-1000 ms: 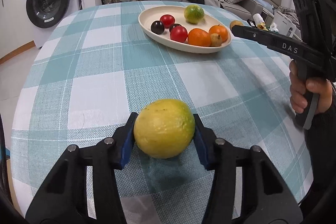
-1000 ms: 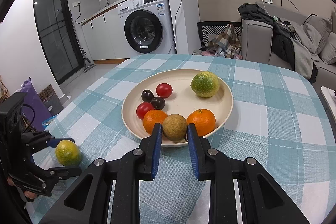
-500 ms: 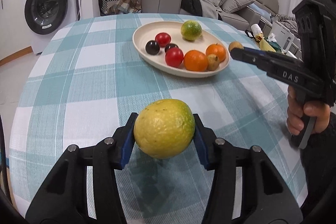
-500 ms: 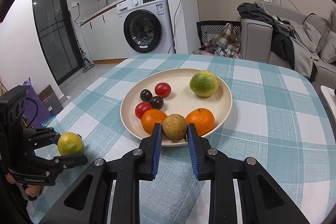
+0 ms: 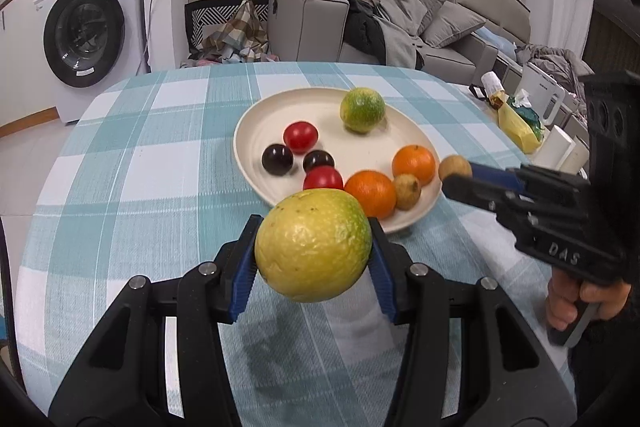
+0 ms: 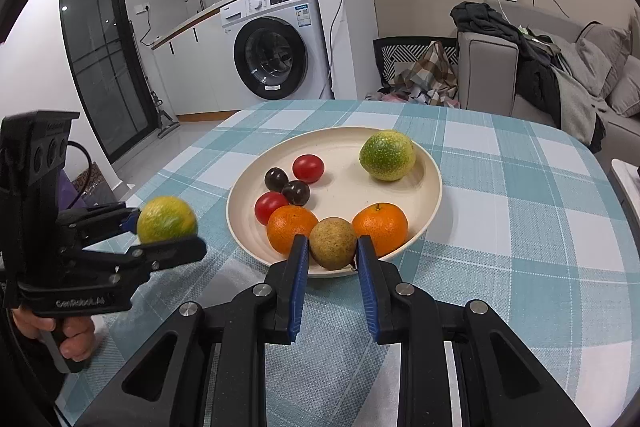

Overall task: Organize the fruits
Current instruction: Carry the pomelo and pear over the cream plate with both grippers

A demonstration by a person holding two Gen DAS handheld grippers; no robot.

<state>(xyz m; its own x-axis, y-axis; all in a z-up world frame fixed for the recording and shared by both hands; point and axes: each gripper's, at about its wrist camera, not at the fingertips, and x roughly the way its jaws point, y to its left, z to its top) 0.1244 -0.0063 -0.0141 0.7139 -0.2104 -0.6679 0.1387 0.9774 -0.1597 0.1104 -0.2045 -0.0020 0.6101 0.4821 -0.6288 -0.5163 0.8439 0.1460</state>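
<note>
My left gripper point(image 5: 313, 246) is shut on a yellow-green citrus fruit point(image 5: 313, 245) and holds it above the cloth, just short of the cream plate point(image 5: 256, 131). The fruit also shows in the right wrist view point(image 6: 166, 219). My right gripper point(image 6: 333, 247) is shut on a small brown fruit point(image 6: 333, 243) at the plate's near rim point(image 6: 434, 195); that fruit shows in the left wrist view point(image 5: 455, 167). On the plate lie a green citrus point(image 6: 387, 155), two oranges point(image 6: 380, 223), two red tomatoes point(image 6: 308, 167), two dark plums point(image 6: 276, 179) and another brown fruit point(image 5: 407, 191).
The plate sits on a round table with a teal checked cloth point(image 6: 520, 187). A washing machine point(image 6: 276, 43) and a sofa with clothes point(image 6: 532, 67) stand beyond it. A side table with a kettle and bags point(image 5: 532, 115) is at the right edge.
My left gripper has lifted the yellow-green citrus off the cloth and carried it toward the plate. My right gripper has stayed at the plate's rim with the brown fruit.
</note>
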